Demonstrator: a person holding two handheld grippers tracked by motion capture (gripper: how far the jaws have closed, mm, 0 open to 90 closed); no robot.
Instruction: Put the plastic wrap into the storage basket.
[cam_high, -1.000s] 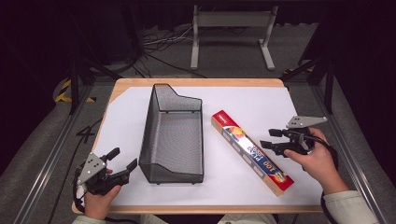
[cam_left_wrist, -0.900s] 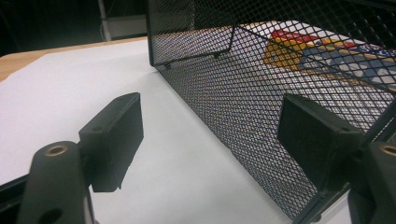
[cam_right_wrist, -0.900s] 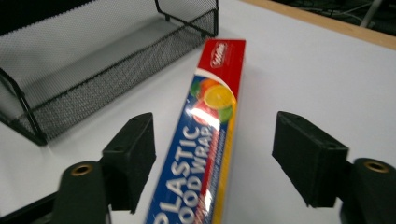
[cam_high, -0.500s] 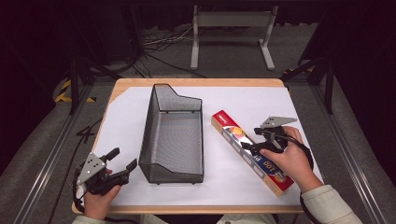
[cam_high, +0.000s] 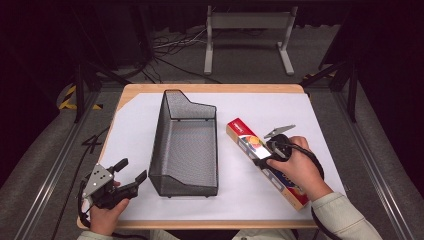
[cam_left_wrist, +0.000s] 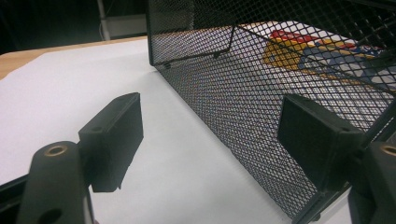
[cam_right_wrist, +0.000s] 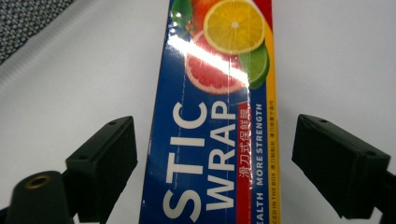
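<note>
In the high view, the plastic wrap box (cam_high: 266, 162) is seen lying flat on the white table sheet (cam_high: 320, 125), right of the empty wire mesh basket (cam_high: 186, 145); the right gripper (cam_high: 263, 156) is placed over its middle. In the left gripper view, the left gripper (cam_left_wrist: 210, 140) is held open beside the basket wall, gripping nothing. In the right gripper view, the jaws, just opened wider, are set on both sides of the box without touching it. The box is judged light, stiff and glossy, so it is best taken across its narrow width at the middle.

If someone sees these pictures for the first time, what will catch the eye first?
Probably the colourful plastic wrap box, lying diagonally on the white sheet at the right, with the right tool open astride it. Next, the black mesh basket at the centre, and the left tool open near its front corner.
</note>
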